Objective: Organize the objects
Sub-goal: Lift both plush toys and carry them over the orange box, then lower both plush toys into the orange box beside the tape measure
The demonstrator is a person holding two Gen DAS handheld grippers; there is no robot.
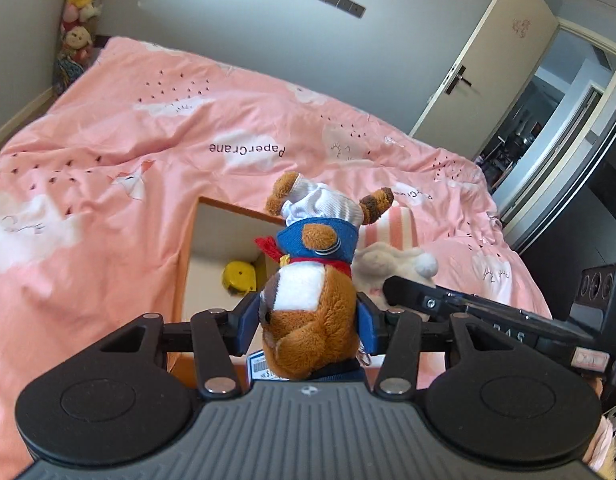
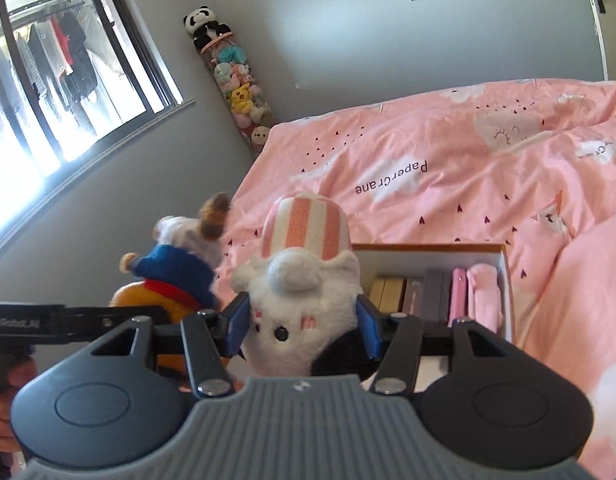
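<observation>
My left gripper [image 1: 306,320] is shut on a brown plush dog [image 1: 308,312] in a blue sailor top and white trousers, held upside down above an open white box [image 1: 224,236] with an orange rim on the pink bed. My right gripper [image 2: 304,326] is shut on a white plush animal [image 2: 304,320] with a pink-striped cap, held above the same box [image 2: 503,280]. The dog also shows in the right wrist view [image 2: 180,276], to the left. The white plush also shows in the left wrist view [image 1: 391,260], to the right of the dog.
The box holds a yellow object [image 1: 238,276] at one end and several upright flat items and a pink plush piece [image 2: 483,296] at the other. A pink duvet [image 1: 128,140] covers the bed. A tube of plush toys [image 2: 236,88] stands in the corner. A door [image 1: 479,52] is at right.
</observation>
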